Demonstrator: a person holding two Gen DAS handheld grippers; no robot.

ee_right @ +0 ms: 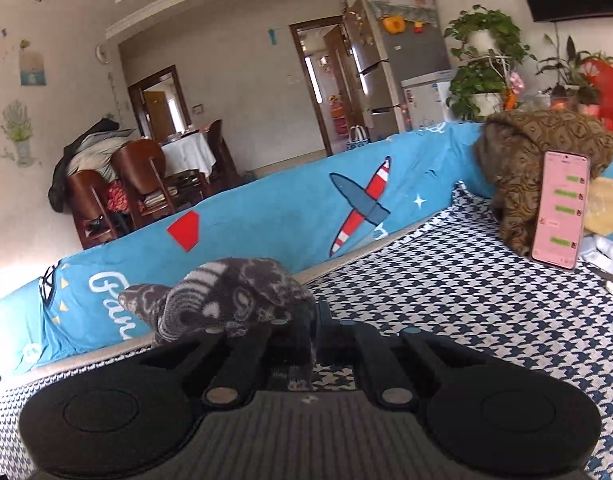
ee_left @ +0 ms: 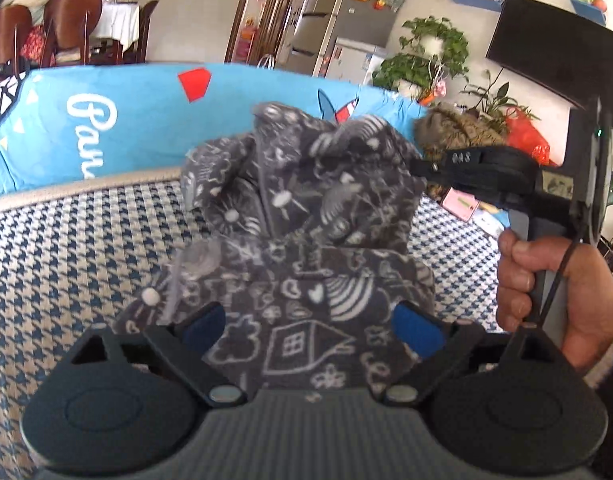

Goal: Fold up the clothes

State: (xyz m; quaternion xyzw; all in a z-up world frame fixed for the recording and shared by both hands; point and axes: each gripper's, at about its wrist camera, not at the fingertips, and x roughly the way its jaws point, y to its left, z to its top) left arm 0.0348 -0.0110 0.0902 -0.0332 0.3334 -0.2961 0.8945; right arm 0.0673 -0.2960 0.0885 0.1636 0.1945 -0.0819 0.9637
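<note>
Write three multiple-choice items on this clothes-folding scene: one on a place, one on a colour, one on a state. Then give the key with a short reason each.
1. Where does the pink-screened phone stand?
A. Flat in the middle of the houndstooth cover
B. Upright against the brown patterned cushion
C. On the dining table

2. What colour is the doodle-print garment?
A. Dark grey with white drawings
B. Red with yellow stripes
C. Plain green

3. How is the right gripper?
A. Wide open, holding nothing
B. Shut on the garment
C. Lying flat on the sofa

Key:
1 B, the phone leans upright on the brown patterned cushion on the sofa.
2 A, white houses, hearts and flowers show on dark grey cloth.
3 B, its fingers are pinched together with the cloth bunched between them.
</note>
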